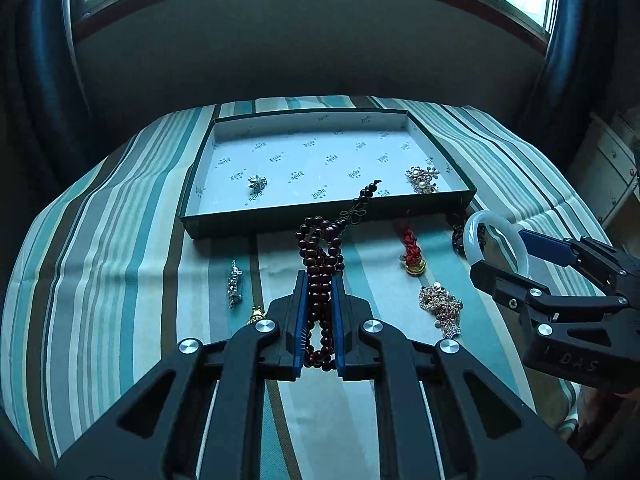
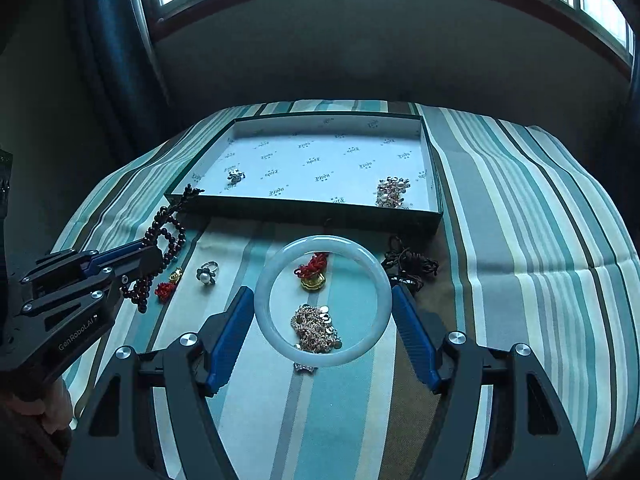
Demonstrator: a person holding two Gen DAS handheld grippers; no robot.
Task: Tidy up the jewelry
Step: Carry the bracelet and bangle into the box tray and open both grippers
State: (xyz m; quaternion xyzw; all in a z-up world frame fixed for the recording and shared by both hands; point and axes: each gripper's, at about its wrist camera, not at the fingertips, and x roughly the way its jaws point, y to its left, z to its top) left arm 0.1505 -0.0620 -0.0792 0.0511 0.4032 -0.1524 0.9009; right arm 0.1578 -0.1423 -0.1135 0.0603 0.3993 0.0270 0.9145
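left wrist view. nearest: left gripper (image 1: 320, 280), blue pads pressed together on a dark red bead strand (image 1: 320, 256), which runs lengthwise between the fingers, bunches beyond the tips and sends its knotted tail over the near wall of the open box (image 1: 256, 228). box straight ahead, on the far side of the tips. inside it: small silver brooch (image 1: 257, 182) at left, pearl cluster (image 1: 422, 179) at right. on the striped cloth (image 1: 120, 240): silver pin (image 1: 235, 284) left of the fingers; red-tasselled gold charm (image 1: 412, 254) and gold chain heap (image 1: 442, 308) to the right. far right: right gripper (image 1: 500, 248) carrying a white bangle (image 1: 478, 224).

right wrist view. nearest: right gripper (image 2: 324, 300), jaws spread wide yet pinching the white bangle (image 2: 264, 300) across its width, ring lying flat and face-up to the camera. red charm (image 2: 314, 274) and gold chain heap (image 2: 316, 328) show through the ring on the cloth below. box (image 2: 304, 210) dead ahead, beyond the bangle. dark cord tangle (image 2: 410, 264) right; pearl ring (image 2: 207, 274) and left gripper (image 2: 136, 254) with bead strand (image 2: 168, 232) left.

judgement: both loads lie just short of the near wall; each needs carrying forward over it. neither hand looks clearly nearer.
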